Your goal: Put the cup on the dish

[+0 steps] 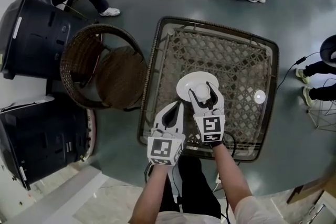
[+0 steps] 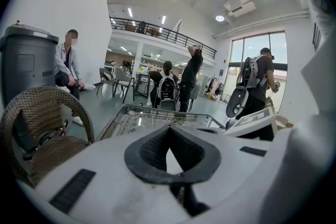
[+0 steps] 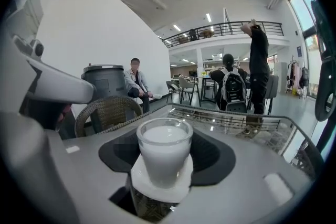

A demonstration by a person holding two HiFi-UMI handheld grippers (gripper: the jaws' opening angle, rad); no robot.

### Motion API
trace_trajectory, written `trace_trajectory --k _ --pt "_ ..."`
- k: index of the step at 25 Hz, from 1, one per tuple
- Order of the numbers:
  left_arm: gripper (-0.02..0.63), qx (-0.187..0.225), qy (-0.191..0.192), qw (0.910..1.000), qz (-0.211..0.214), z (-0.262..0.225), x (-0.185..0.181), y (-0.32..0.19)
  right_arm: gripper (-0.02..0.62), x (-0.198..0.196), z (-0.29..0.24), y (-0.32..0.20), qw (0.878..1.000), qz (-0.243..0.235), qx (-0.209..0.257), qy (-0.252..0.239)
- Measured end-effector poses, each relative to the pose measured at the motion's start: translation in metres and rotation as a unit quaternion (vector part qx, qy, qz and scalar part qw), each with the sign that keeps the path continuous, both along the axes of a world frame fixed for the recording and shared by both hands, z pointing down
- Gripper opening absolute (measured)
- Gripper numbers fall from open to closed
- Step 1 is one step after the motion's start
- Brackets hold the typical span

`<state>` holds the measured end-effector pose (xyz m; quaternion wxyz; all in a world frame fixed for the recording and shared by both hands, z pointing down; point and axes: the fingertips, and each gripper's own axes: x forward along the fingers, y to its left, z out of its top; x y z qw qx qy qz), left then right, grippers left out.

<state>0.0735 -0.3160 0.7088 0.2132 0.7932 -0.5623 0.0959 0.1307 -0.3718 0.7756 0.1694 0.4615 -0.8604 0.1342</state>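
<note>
Cup (image 3: 164, 152): upright on dish (image 1: 185, 83), base down on the white plate, mouth up, long axis vertical; sits a bit off ctr, toward dish's 6 o'clock in head view; looks white inside, liquid or frosted glass, can't tell which.

Dish itself near ctr of wicker table w/ glass top (image 1: 239, 55), slightly toward the 6 o'clock edge.

Right gripper (image 1: 205, 96): reaches in from 6 o'clock, jaws pointing to 12; held about two-thirds apart w/ cup btwn them, one dark pad at cup's 9 and one at its 3; pads look to be against cup's sides, so judged gripped, not loose; from this claw, cup lies dead ahead at 12, axis square to the jaw line.

Left gripper (image 1: 177, 107): at cup's 7–8 o'clock, just beside the right one, over table and off the dish; pads closed together at the tips, nothing btwn them; plainly the farther of the two.

Judgement: placement looks all but done; next likely to spread right jaws evenly toward 9 and 3, then back straight out to 6; main risk is a pad dragging the cup and tipping it toward dish rim.
</note>
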Motion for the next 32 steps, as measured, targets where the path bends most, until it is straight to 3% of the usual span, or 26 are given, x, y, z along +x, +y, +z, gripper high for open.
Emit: trace_trajectory --k 18,21,25,30,32 --pt "0.003 -0.004 0.019 0.9998 0.008 0.004 0.001 -0.003 0.267 0.003 0.031 -0.007 0.999 0.010 -0.013 0.036" --pt "0.003 -0.005 0.020 0.9997 0.013 0.000 -0.001 0.004 0.308 0.004 0.029 -0.004 0.999 0.017 -0.027 0.027" --pt "0.003 -0.001 0.009 0.9994 0.034 -0.014 -0.003 0.020 0.405 0.010 0.008 0.011 0.999 0.032 -0.020 0.029" --pt "0.003 0.024 0.002 0.9985 0.050 -0.055 -0.013 0.038 0.389 0.013 -0.049 0.037 0.997 0.070 0.001 -0.009" --pt "0.003 0.039 -0.002 0.9979 0.051 -0.082 -0.018 0.047 0.347 0.010 -0.076 0.056 0.996 0.081 0.010 -0.022"
